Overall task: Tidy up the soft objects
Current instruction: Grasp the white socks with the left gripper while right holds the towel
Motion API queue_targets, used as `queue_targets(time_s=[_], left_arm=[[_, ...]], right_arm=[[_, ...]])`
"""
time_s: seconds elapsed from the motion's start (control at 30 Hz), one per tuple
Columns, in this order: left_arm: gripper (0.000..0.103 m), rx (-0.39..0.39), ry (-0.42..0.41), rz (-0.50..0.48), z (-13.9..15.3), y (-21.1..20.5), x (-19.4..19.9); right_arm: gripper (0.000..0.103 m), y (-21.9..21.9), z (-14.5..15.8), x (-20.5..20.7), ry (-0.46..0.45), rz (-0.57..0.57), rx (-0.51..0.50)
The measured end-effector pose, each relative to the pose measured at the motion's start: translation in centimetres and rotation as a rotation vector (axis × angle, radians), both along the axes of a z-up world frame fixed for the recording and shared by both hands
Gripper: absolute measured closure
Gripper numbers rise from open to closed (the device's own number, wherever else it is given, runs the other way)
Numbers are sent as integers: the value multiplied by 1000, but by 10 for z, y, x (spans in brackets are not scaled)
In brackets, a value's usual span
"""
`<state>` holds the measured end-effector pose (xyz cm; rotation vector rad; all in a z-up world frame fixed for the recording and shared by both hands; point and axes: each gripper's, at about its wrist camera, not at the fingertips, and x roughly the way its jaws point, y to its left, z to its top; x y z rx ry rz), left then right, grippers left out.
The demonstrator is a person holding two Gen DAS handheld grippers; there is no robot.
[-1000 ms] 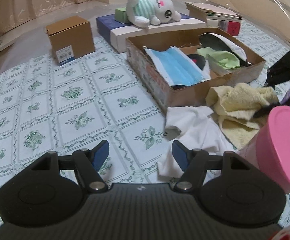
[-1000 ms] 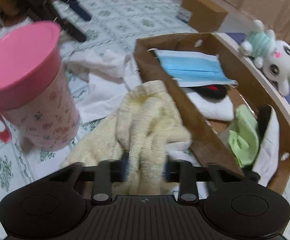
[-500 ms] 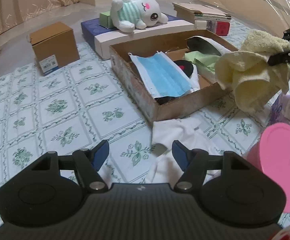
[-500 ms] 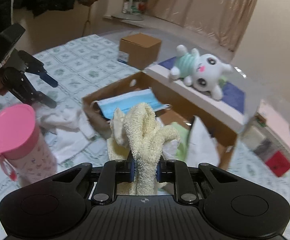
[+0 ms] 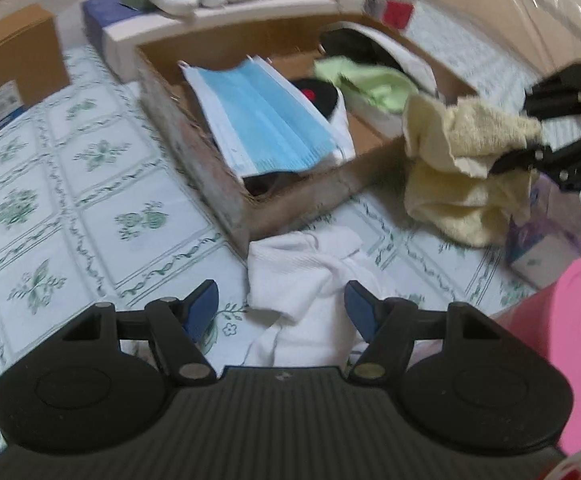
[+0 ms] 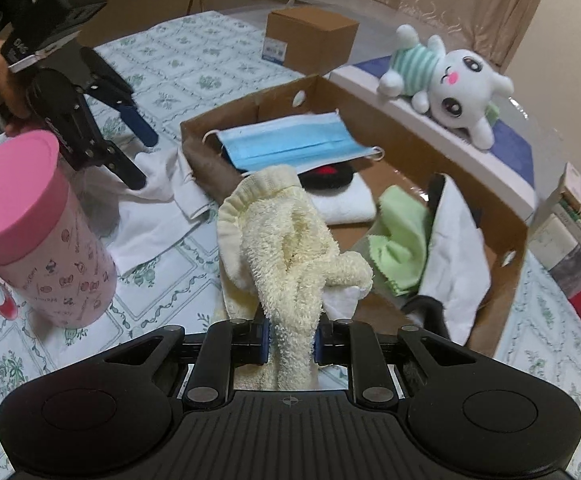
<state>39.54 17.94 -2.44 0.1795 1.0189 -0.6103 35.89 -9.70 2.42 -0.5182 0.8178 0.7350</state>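
A green-and-white floral tablecloth point(image 5: 70, 200) covers the table in a beige-curtained room, where a person works 2 hand-held grippers over a clutter of soft goods. Nearest the lens, the left gripper point(image 5: 278, 304) hangs with its blue pads apart and nothing between them, poised over a white cloth point(image 5: 310, 276) that lies crumpled on the tablecloth just outside the cardboard box point(image 5: 218, 184). Beside it stands a pink-lidded cup point(image 6: 30, 216). A little farther on, the right gripper point(image 6: 290, 338) is clamped on a bunched fold of the cream towel point(image 6: 286, 248), which hangs clear of the table at the box's near edge. The towel looks light, limp and grippy, so a pinch on a thick gathered fold should hold, though loose ends may drag on the box rim. The white cloth looks thinner and flatter, and is probably best taken at a raised crease. Inside the box lie a blue face mask point(image 6: 290, 144), a green cloth point(image 6: 398, 236) and what may be a dark pouch, partly hidden. Beyond, a plush toy point(image 6: 446, 80) lies on a long flat box point(image 6: 442, 148), with a small brown carton point(image 6: 310, 36) behind.
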Motion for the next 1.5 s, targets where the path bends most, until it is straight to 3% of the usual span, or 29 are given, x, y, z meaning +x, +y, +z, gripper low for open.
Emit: queue_targets(time_s=[0.17, 0.33, 0.43, 0.67, 0.8, 0.9, 1.03, 1.1, 1.2, 1.23, 1.4, 1.5], left_arm=[[46, 25, 18, -37, -13, -10, 7], [92, 46, 1, -58, -12, -14, 3], [98, 74, -32, -41, -5, -8, -1], [99, 98, -159, 134, 40, 36, -15], [99, 118, -205, 183, 61, 43, -30], [99, 134, -193, 146, 61, 35, -34], [97, 171, -127, 43, 39, 19, -30], [91, 177, -104, 6, 26, 13, -26], [68, 185, -94, -39, 11, 10, -22], [64, 180, -91, -53, 7, 10, -22], [55, 171, -85, -140, -5, 5, -25], [52, 223, -108, -194, -16, -3, -32]], right_arm=[[84, 1, -10, 2, 22, 2, -6], [84, 2, -16, 4, 33, -3, -1], [84, 4, -17, 4, 41, 0, 4], [84, 4, -7, 3, 19, -32, 51], [84, 6, -1, -4, 11, -40, 55], [84, 12, -3, -10, 30, -18, 32], [84, 16, -8, -11, 42, -9, 15], [84, 17, -9, -11, 40, -8, 9], [84, 17, -10, -8, 37, -13, 5], [84, 16, -10, -7, 36, -15, 5], [84, 17, -13, -3, 38, -17, 4], [84, 17, -16, 1, 48, -19, 4]])
